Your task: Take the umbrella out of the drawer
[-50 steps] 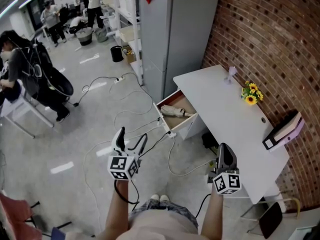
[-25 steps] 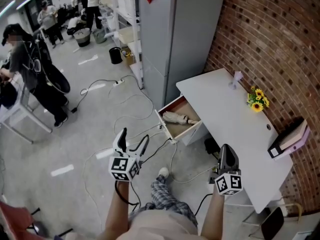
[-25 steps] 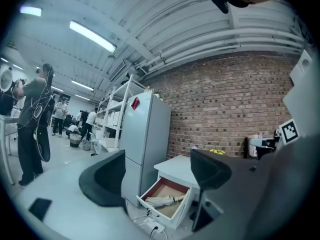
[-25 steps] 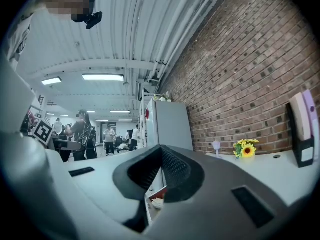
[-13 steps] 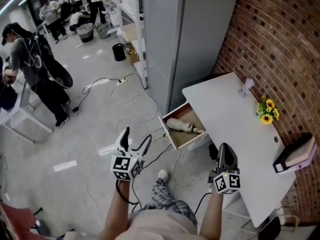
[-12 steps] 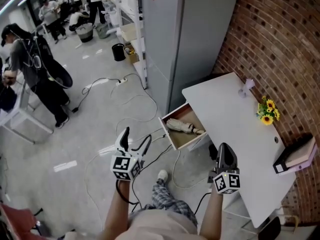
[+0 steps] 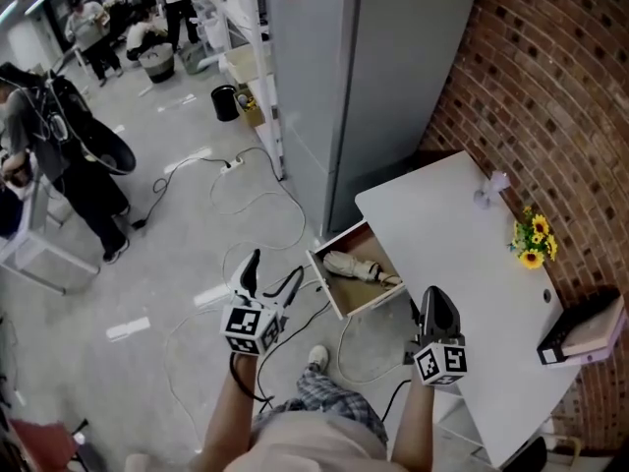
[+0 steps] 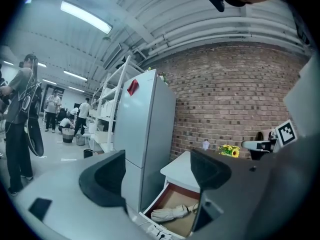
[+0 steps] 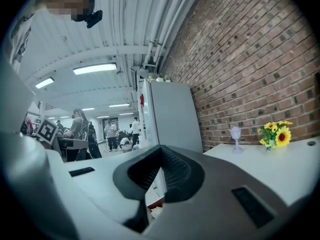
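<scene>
Umbrella (image 7: pixel 352 266) — one, folded — lies inside the one open drawer (image 7: pixel 366 293).

L gripper view: one end of the umbrella (image 8: pixel 170 213) and the drawer's (image 8: pixel 175 196) rt side sit hidden at 5 o'clock, behind the rt jaw of your left gripper (image 8: pixel 156 176).

R gripper view: the closed jaws of your right gripper (image 9: pixel 159 171) cover nearly all the drawer. Only a sliver shows at 6 o'clock, too small to tell.

Head view: the people (image 7: pixel 98 28) at 11 o'clock are too small to tell apart.

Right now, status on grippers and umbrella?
Left gripper open, empty. Right gripper shut, empty. Umbrella lying in open drawer, untouched. Cables on floor below drawer.
</scene>
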The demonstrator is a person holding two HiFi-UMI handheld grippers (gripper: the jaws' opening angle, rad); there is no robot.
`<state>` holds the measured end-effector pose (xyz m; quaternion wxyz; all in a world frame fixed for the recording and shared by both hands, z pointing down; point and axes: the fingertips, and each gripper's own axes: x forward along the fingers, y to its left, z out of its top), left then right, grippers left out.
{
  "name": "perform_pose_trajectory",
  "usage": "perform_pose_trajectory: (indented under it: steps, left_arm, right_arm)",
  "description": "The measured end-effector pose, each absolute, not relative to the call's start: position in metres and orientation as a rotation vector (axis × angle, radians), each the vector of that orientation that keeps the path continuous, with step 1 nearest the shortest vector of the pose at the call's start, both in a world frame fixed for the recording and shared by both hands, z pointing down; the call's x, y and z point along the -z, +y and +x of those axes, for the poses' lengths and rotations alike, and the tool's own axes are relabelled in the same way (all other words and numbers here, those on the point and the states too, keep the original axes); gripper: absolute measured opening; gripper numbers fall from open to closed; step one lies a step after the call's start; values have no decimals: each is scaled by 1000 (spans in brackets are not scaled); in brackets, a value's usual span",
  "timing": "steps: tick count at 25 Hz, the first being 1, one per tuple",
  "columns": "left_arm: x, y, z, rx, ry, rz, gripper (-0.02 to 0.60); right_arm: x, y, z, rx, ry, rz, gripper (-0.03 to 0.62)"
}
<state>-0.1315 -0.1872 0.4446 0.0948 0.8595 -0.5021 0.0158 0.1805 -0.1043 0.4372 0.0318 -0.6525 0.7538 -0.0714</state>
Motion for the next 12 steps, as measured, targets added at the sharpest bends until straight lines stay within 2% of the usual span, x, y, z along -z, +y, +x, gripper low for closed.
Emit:
perform_pose_trajectory:
  steps: [12]
  left_arm:
    - [-456, -270, -100, -94, -1396, 2591, 390]
  right_arm:
    - [-455, -182, 174, 278, 2308, -2018, 18]
